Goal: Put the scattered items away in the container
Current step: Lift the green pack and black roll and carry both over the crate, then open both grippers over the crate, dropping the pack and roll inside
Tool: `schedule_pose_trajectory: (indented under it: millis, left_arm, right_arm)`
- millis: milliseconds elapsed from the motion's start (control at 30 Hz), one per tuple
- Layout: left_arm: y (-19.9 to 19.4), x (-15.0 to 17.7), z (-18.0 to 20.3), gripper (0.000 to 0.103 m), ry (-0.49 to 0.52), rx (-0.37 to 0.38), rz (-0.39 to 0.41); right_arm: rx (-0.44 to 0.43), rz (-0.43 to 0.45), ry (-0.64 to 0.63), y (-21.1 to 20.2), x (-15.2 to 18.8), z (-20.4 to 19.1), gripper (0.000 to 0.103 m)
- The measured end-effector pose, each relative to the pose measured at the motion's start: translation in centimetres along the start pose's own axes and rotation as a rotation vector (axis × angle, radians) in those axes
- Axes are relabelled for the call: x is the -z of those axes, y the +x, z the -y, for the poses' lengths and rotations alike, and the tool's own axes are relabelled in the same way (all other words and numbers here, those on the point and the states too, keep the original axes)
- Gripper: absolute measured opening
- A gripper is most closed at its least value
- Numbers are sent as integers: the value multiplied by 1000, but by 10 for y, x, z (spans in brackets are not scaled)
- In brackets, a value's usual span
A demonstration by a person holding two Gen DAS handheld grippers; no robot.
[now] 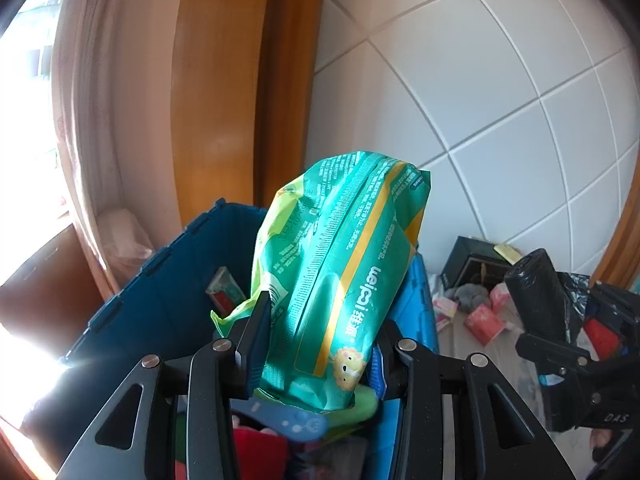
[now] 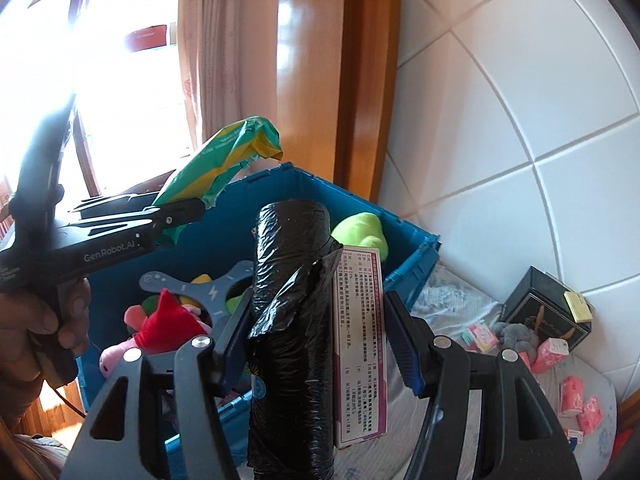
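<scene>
My left gripper is shut on a green wipes pack and holds it upright over the open blue crate. The pack also shows in the right wrist view, above the crate. My right gripper is shut on a black bin-bag roll together with a white and purple medicine box, just right of the crate. The roll also shows in the left wrist view. Plush toys and a blue gadget lie in the crate.
Pink tissue packets, a grey plush and a black box lie on the covered surface at the right, against the white tiled wall. A wooden frame and curtain stand behind the crate.
</scene>
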State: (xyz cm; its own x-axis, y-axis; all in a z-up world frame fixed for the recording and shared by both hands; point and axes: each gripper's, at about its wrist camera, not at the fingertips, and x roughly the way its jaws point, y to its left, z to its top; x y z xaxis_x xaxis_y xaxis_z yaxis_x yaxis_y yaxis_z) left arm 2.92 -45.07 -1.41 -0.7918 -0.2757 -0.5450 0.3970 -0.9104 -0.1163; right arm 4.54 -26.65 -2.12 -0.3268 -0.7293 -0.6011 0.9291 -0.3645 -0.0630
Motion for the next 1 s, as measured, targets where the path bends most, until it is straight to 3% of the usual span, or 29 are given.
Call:
schedule_pose_trajectory:
  millis: [200,333,500,767,833,900,933,1000]
  left_arm:
    - [7,-5,-48,40,-61,-42,-10]
    - [11,-12,-69,40,-48,-69,-18]
    - [34,-27,-78,40,33,-70,-44]
    - [52,-50,-90,43,60,-51,-62]
    - [56,-55,-97,54,29,-32,-70]
    - [58,-58,-102,103,-4,3,-76]
    - [58,-59,-104,102,-15,14,-68]
    - [57,-59,-104,102,-14,21,-67]
  right_arm:
    - [-60,-15,-50,21,-15,-35,60]
    - [-90,-23,-76,33,-22,-54,60]
    - [-126,-34,-71,46,-31,-62,60]
    - [-137,-37,-84,54,-36,-71,60]
    - [-141,-36,-81,56,-37,-71,61]
    - [-143,-33,-81,56,-40,-71,68]
    - [-131,-26,-82,55,-41,-71,86]
    - [-119,5,-82,50,-43,-68,102]
